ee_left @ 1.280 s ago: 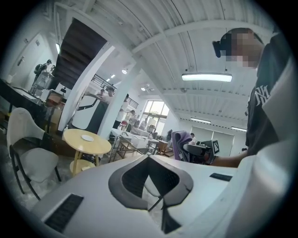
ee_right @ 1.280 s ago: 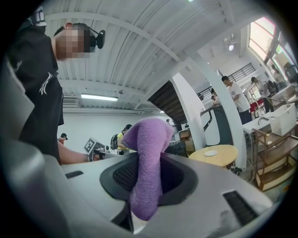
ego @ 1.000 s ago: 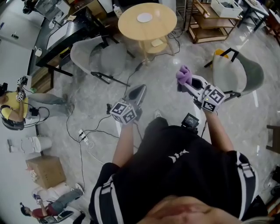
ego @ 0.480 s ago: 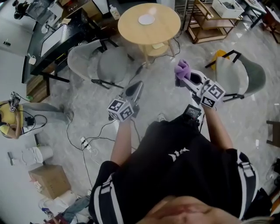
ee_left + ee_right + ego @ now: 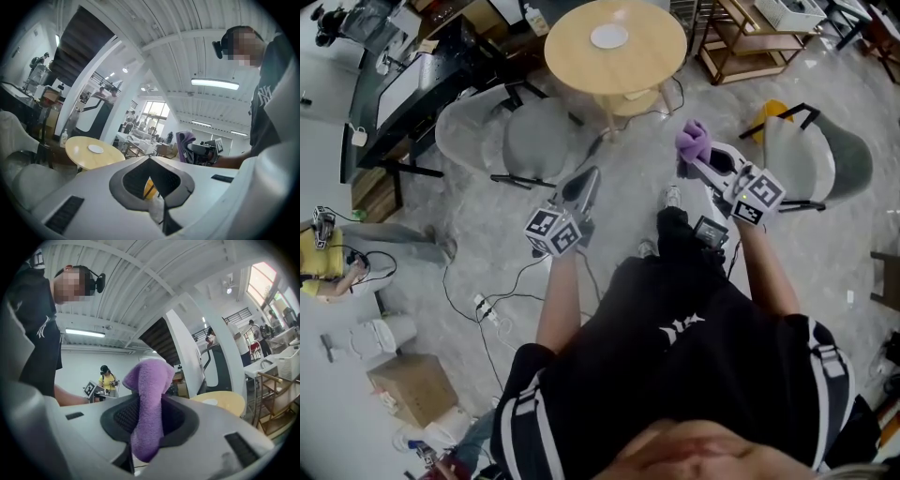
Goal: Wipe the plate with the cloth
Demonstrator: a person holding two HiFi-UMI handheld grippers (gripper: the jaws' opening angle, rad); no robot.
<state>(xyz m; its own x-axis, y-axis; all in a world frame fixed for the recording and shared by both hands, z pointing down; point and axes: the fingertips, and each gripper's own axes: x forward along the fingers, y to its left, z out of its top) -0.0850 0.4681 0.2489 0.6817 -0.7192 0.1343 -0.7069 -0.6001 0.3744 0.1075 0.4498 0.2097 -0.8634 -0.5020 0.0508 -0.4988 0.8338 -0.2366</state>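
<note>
A small white plate lies on the round wooden table at the top of the head view, well ahead of both grippers. My right gripper is shut on a purple cloth, held in the air over the floor. In the right gripper view the cloth bulges up between the jaws, with the table beyond. My left gripper is shut with nothing in it. The left gripper view shows the plate far off on the table.
A grey chair stands left of the table and another at the right. A black desk, a wooden shelf, floor cables, a cardboard box and a seated person surround the spot.
Both grippers have travelled forward over the floor toward the round table as the person walks. The right gripper still holds the cloth and the left stays shut.
</note>
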